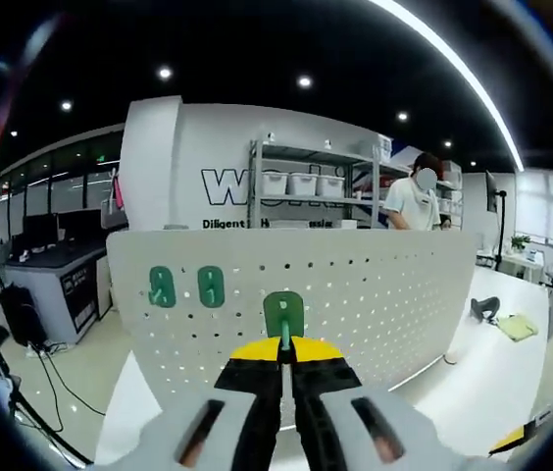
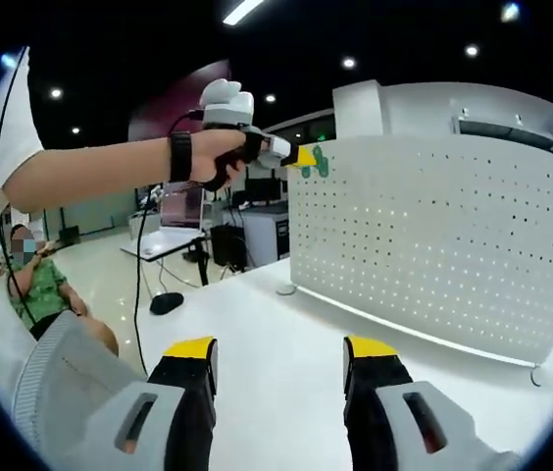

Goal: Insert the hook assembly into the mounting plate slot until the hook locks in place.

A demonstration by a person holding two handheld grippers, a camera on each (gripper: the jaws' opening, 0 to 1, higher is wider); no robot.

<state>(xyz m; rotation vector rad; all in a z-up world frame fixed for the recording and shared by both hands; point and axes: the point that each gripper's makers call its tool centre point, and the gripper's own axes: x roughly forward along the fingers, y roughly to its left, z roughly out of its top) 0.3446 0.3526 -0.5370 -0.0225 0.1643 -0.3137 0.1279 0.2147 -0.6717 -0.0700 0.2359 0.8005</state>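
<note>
While the left gripper (image 1: 284, 361) pinches the stem of a green hook (image 1: 283, 314) between narrowly closed jaws, the hook sits against the white pegboard (image 1: 384, 294) at 12 o'clock of the jaw tips, with 2 more green hooks (image 1: 186, 287) mounted toward 10 o'clock. Whether it has locked cannot be told. Good practice, I judge, is to keep the stem square to the board, press straight in, then ease downward until it seats. The right gripper (image 2: 278, 361) hangs wide open and empty over the white table (image 2: 276, 324), with the board at 1 o'clock.
</note>
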